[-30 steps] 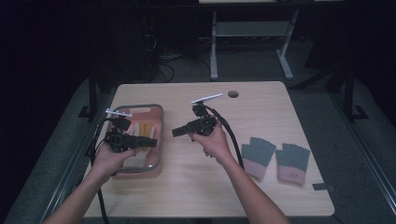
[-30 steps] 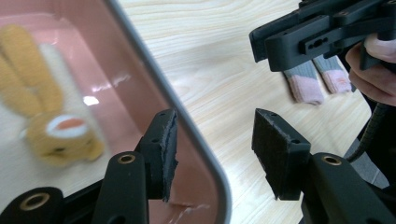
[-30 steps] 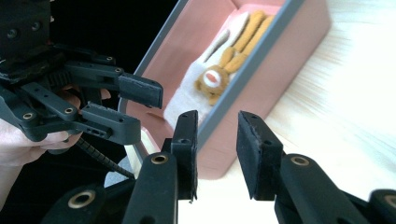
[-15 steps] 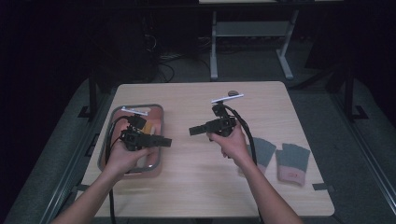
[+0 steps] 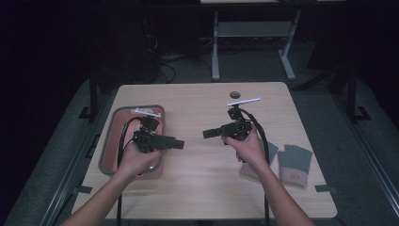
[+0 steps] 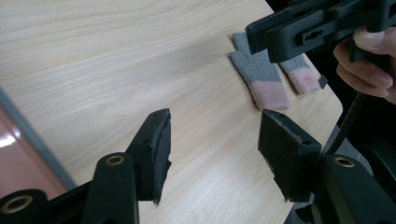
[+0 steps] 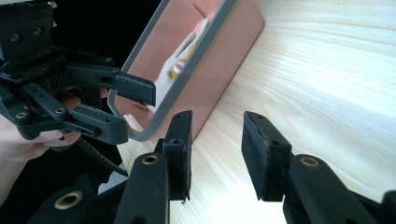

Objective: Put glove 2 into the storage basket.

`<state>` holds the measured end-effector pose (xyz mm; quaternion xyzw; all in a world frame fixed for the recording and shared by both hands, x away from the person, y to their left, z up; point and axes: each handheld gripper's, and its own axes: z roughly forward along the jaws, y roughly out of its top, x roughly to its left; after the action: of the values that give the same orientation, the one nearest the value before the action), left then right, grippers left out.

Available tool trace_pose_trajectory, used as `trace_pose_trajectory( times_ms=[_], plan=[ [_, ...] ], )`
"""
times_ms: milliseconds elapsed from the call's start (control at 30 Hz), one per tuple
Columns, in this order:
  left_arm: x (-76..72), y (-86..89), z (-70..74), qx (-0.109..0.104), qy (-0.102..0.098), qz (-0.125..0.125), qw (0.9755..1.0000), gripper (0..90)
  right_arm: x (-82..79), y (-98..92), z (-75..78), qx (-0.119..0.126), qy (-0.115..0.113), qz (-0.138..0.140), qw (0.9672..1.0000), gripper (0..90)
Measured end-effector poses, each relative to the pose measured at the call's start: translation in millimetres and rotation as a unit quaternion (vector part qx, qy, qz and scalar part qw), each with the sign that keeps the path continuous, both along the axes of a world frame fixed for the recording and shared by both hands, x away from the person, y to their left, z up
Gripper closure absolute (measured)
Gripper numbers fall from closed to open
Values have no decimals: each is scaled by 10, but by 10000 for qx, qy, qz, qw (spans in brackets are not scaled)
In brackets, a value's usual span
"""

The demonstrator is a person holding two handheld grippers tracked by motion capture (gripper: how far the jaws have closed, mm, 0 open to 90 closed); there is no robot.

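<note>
Since a second ago both hands have drawn apart and toward the person, and both grippers' jaws have just been opening, nothing between them. The left gripper [image 5: 178, 144] is part open over the tray's [image 5: 109, 136] right rim, pointing at the right gripper [image 5: 208, 133], also part open. Bare table [image 5: 197, 188] lies between their tips. The gloves [image 6: 261, 77] lie beyond the left jaws, near the table's edge.

A light wooden table [image 5: 197, 188] is seen from above. A grey-rimmed tray [image 5: 107, 146] with a pinkish floor is laid on its left part. Two grey mitts with pink cuffs [image 5: 294, 165] are laid side by side near the right edge. A small dark round disc [image 5: 235, 95] is set near the far edge.
</note>
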<state>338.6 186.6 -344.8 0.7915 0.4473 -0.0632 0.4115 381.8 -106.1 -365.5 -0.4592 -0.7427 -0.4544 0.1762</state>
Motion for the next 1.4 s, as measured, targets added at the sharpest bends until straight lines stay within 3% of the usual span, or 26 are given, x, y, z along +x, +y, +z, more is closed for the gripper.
trace_pose_trajectory(
  times_ms=[200, 800, 1400],
  plan=[
    [-2, -111, 7, -4, -55, -66, 10000, 394, -52, -176, -22, -70, -7, -84, 9999, 608],
    [-67, -542, -35, -296, -102, -393, 9987, 345, -244, -654, -89, -120, -46, -330, 9994, 573],
    [-145, -949, -151, -422, -193, -687, 9966, 311, -453, -1152, -258, -515, -30, -735, 9960, 567]
  ],
)
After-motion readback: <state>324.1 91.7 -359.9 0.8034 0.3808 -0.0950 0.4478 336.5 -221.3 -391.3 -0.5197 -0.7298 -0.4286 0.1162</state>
